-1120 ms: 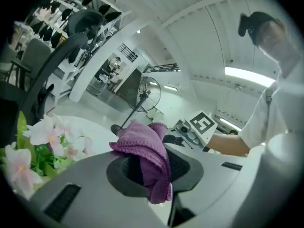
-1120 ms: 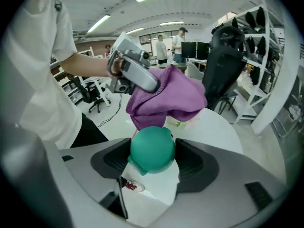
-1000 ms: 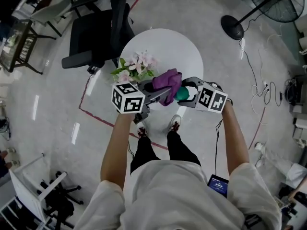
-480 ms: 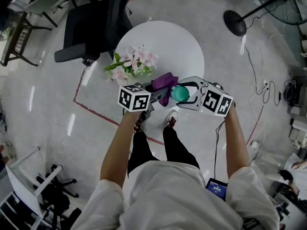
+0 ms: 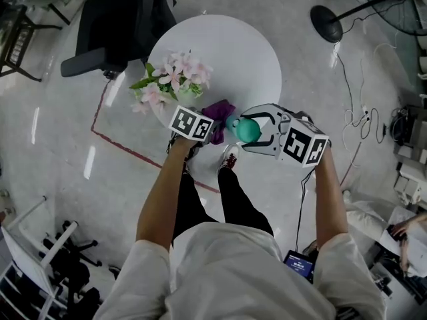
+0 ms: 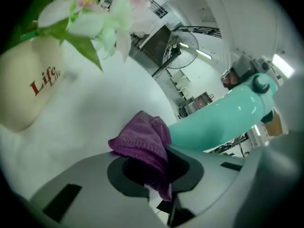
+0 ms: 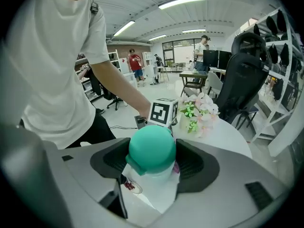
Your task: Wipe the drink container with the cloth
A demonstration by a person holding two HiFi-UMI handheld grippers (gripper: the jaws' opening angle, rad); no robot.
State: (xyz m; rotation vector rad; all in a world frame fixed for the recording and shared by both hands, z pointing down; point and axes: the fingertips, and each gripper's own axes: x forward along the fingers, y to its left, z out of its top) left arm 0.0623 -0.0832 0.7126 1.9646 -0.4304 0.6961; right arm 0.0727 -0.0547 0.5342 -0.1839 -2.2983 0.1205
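A teal drink container [image 5: 247, 130] lies between the jaws of my right gripper [image 5: 248, 131], which is shut on it; from the right gripper view I see its round end [image 7: 152, 149] pressed by both pads. My left gripper [image 5: 215, 128] is shut on a purple cloth [image 5: 218, 113], which bunches out of the jaws [image 6: 145, 144] just beside the container's teal body [image 6: 223, 120]. Cloth and container hang over the near edge of the round white table [image 5: 233, 52]. In the head view the left gripper's marker cube covers its jaws.
A cream pot [image 6: 28, 87] of pink flowers [image 5: 170, 75] stands on the table's left side, close to my left gripper. A black office chair [image 5: 113, 25] is behind the table, a fan stand [image 5: 327, 22] at the back right, and cables run along the floor at the right.
My left gripper has dropped with the cloth from above the container to a spot beside it, near the table edge. The right gripper has kept the container in place.
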